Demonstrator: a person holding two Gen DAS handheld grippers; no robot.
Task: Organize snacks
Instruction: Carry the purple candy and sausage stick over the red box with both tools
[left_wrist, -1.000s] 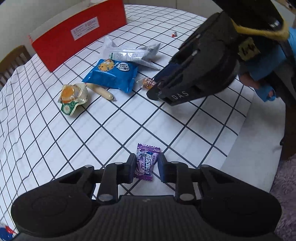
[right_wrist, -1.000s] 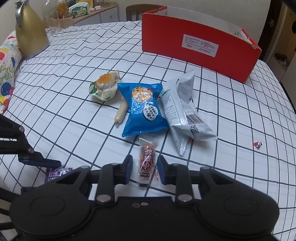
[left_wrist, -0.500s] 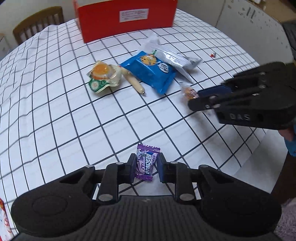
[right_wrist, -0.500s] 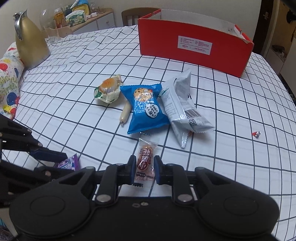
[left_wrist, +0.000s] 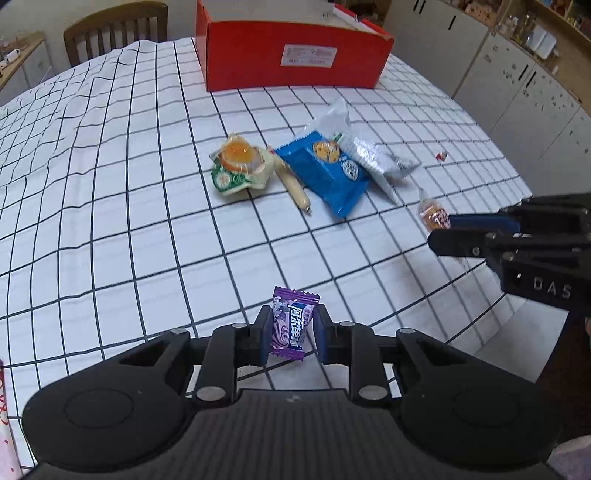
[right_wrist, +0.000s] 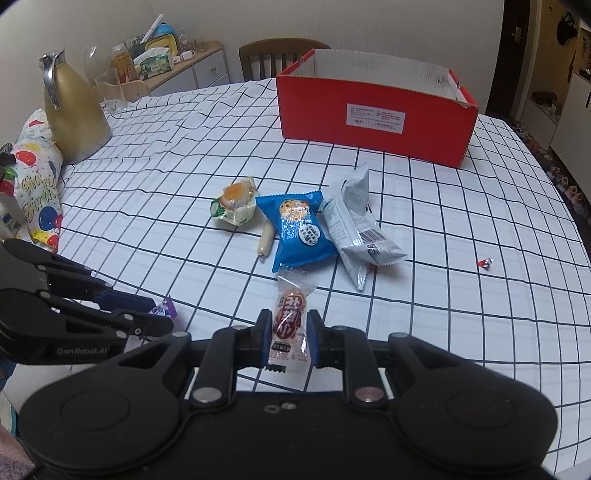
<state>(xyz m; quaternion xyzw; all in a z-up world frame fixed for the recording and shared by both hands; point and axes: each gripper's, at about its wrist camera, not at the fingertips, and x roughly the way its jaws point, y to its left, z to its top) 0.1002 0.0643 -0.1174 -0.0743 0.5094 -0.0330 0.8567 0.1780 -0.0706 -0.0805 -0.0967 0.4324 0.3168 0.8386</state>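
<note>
Table (right_wrist: 461, 332): a white cloth with a black grid covered it; the loose snacks lay in a cluster near its middle.
Red box (right_wrist: 373, 110): open-topped, it stood at the far side of the table, well apart from the cluster, its long side facing both cameras.
Silver packet (right_wrist: 354, 229): it lay flat at the right end of the cluster, its long axis running from the box toward the grippers.
Blue cookie packet (right_wrist: 299, 232): flat, touching the silver packet, with the same near-to-far axis.
Yellow jelly cup (right_wrist: 234, 205) and small sausage stick (right_wrist: 266, 238): just left of the blue packet, the stick pointing toward the box.
Left gripper (left_wrist: 289, 332): nearly closed, its pads pressed the sides of a purple candy (left_wrist: 291, 325), whose long axis stood along the fingers with one crimped end pointing ahead.
Right gripper (right_wrist: 287, 338): pinched tight on a clear-wrapped red snack (right_wrist: 288, 321), long axis along the fingers, its free end pointing at the blue packet.
Step in hand: both small pieces looked gripped and clear of the cloth, so pick-up seemed done and carrying under way.
Next move: probably a reach across the cluster to the box, keeping both grips closed until over its open top.
</note>
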